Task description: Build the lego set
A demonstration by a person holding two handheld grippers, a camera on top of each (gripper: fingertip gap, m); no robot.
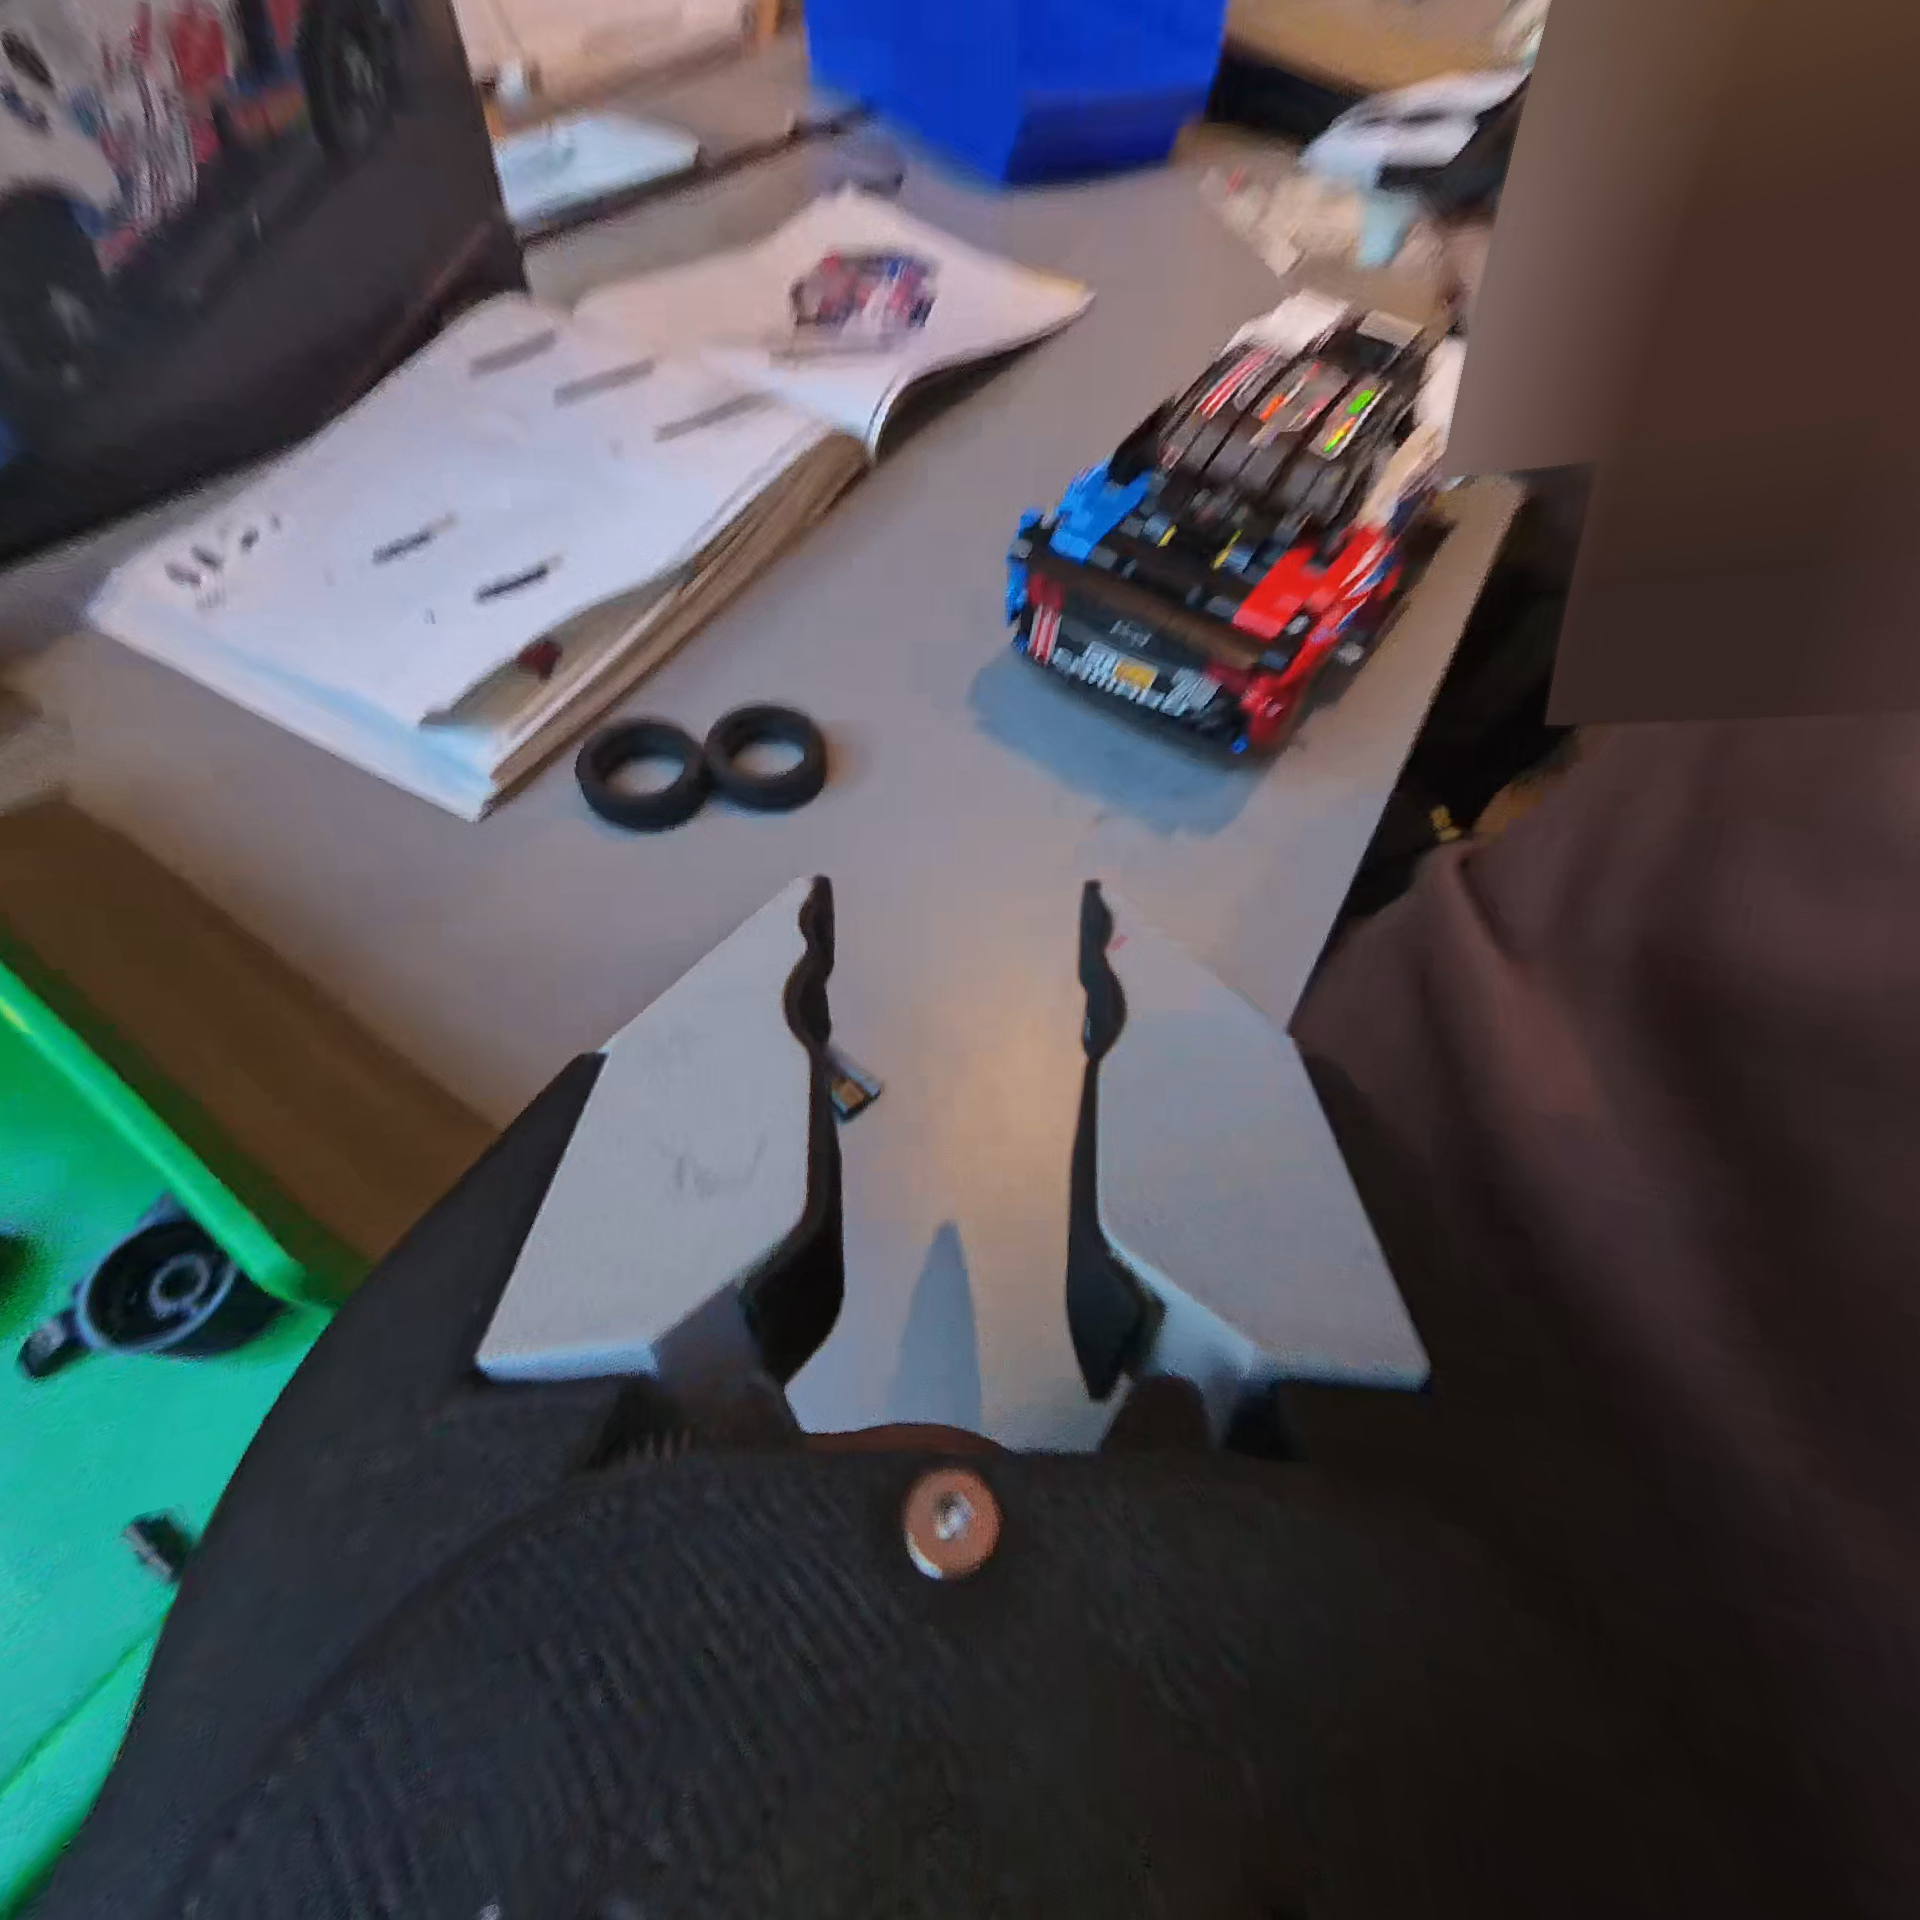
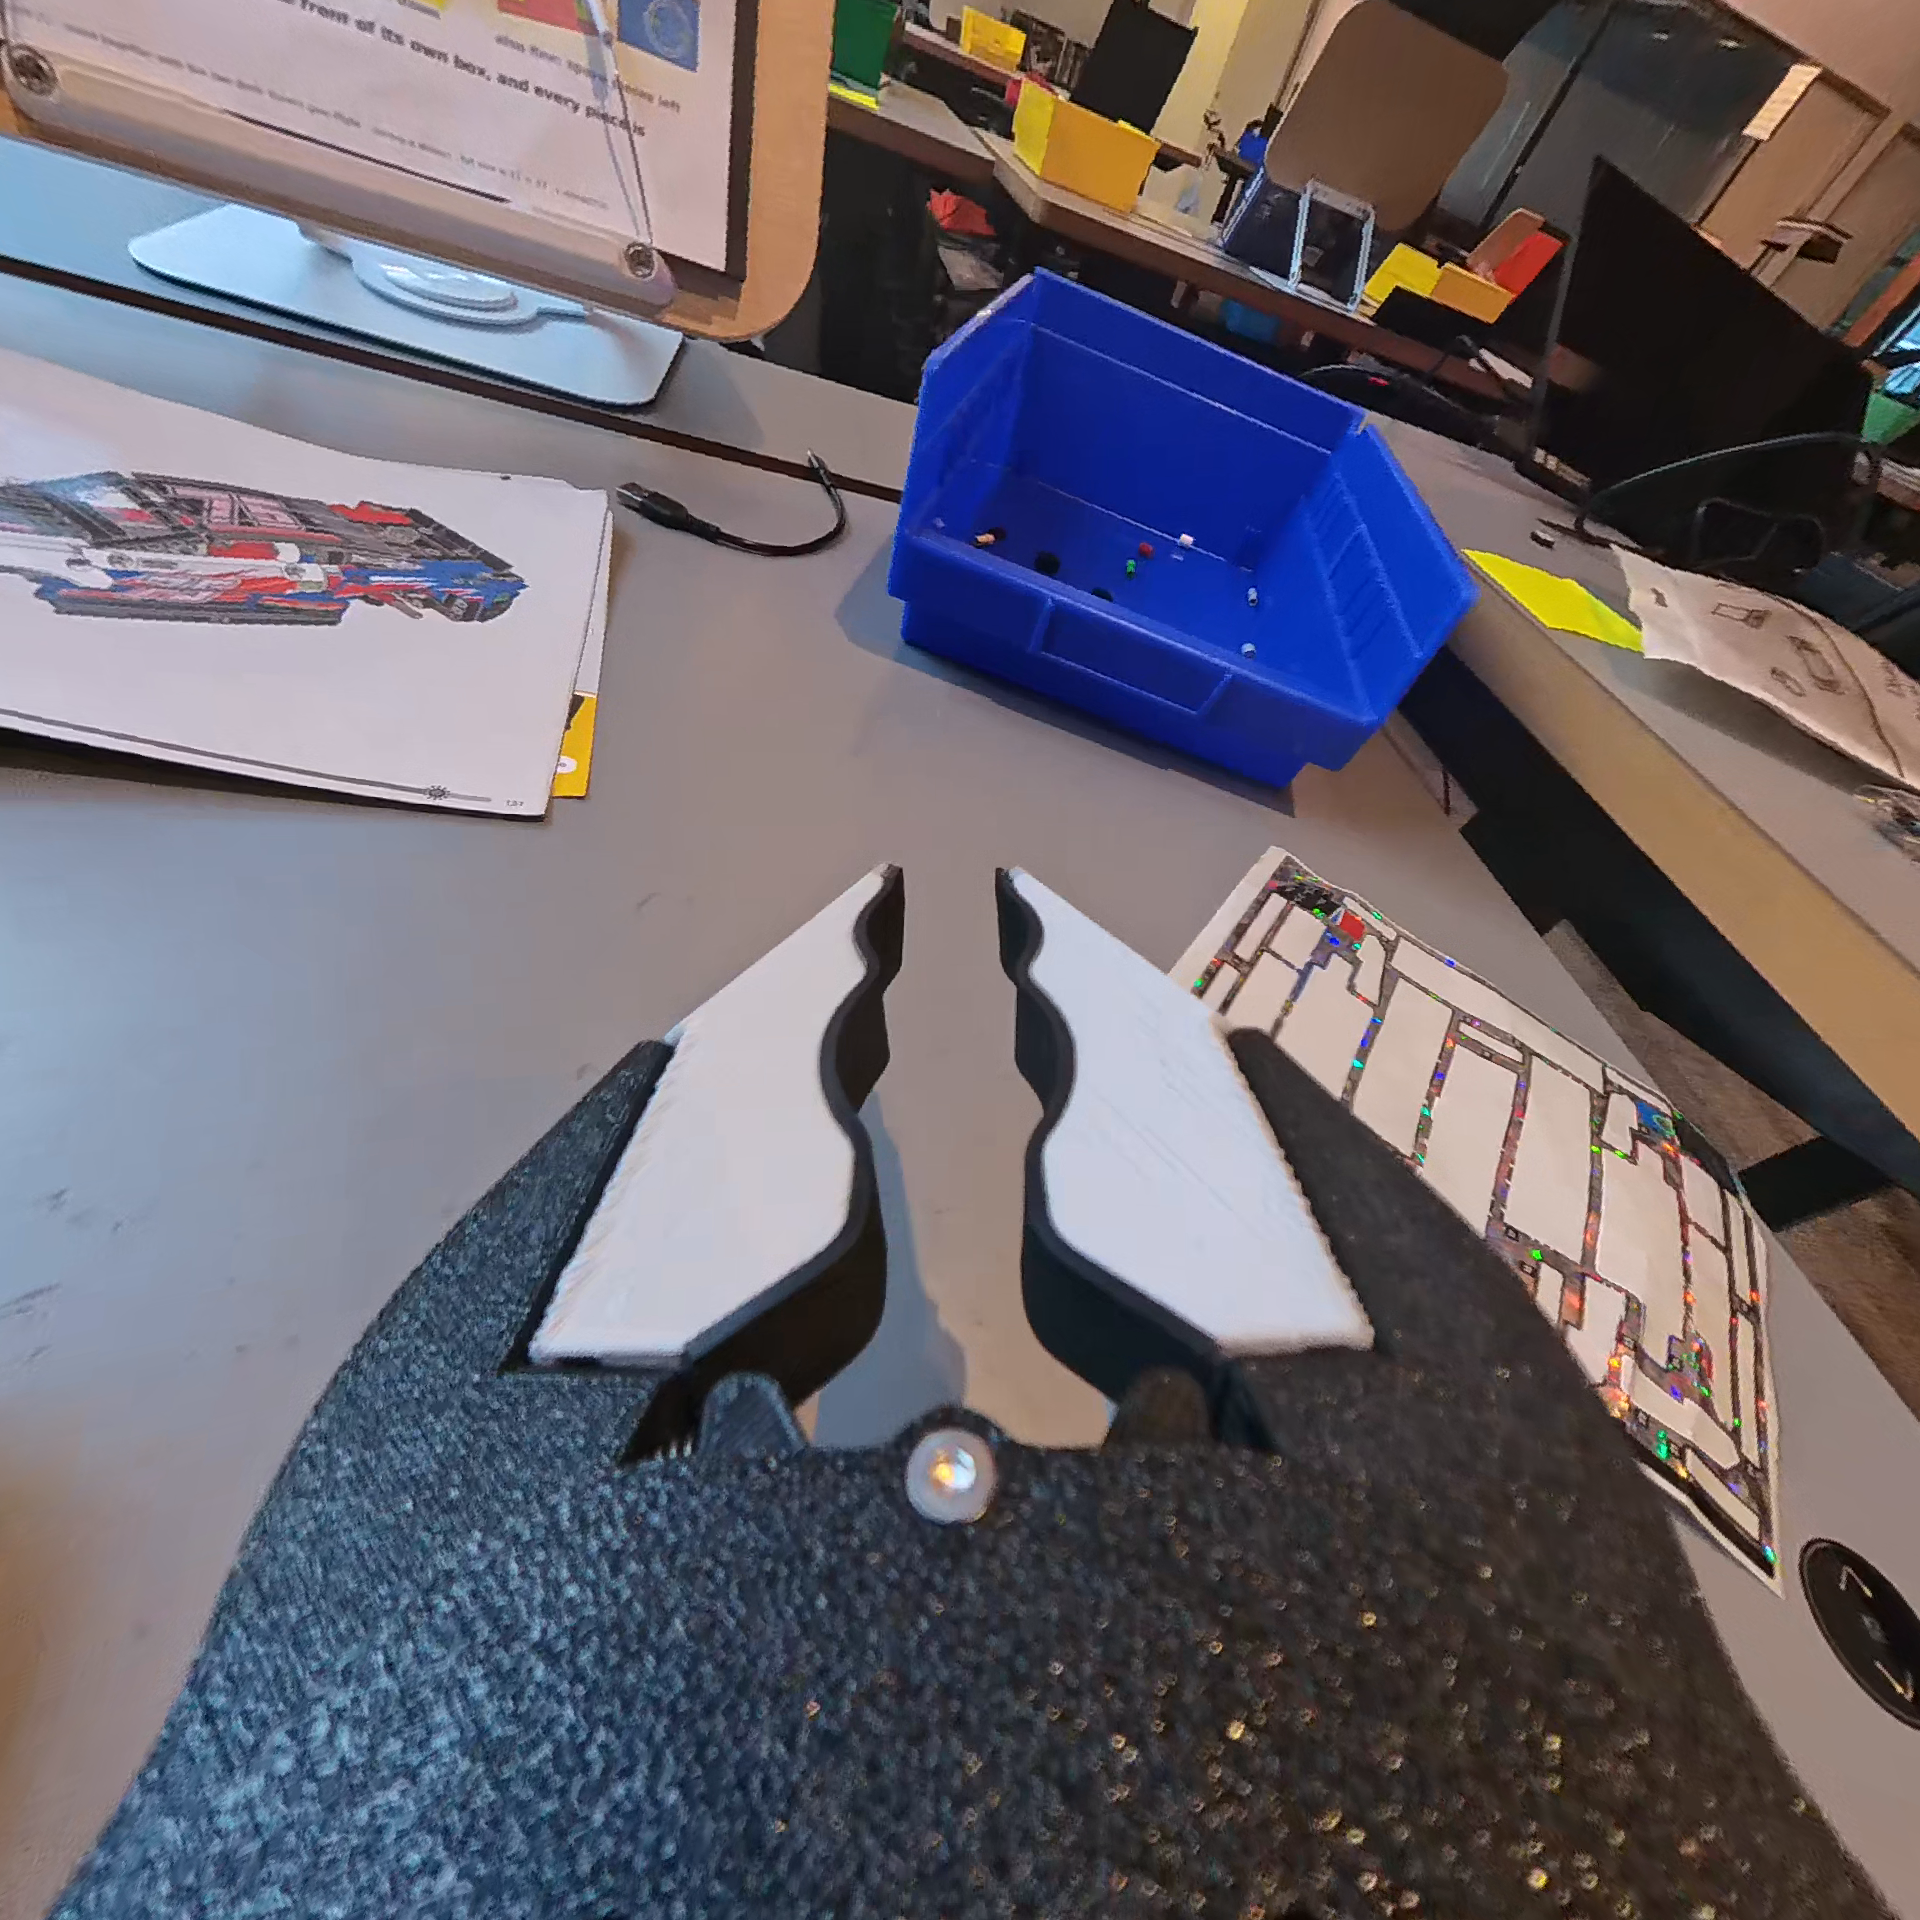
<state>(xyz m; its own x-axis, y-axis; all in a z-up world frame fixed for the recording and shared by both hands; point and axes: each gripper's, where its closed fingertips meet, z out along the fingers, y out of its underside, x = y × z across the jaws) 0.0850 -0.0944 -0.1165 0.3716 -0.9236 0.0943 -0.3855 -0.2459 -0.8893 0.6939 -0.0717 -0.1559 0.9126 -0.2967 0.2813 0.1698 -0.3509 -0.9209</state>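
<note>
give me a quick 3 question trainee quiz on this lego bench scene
1. True or false: the two black tyres are already fitted on the lego car.
2. The blue bin holds: A) a few small loose pieces, B) a full heap of bricks, C) the tyres.
3. What lies open on the table beside the tyres?

Key:
1. False: they lie side by side on the table, apart from the car.
2. A.
3. The instruction booklet.
</note>
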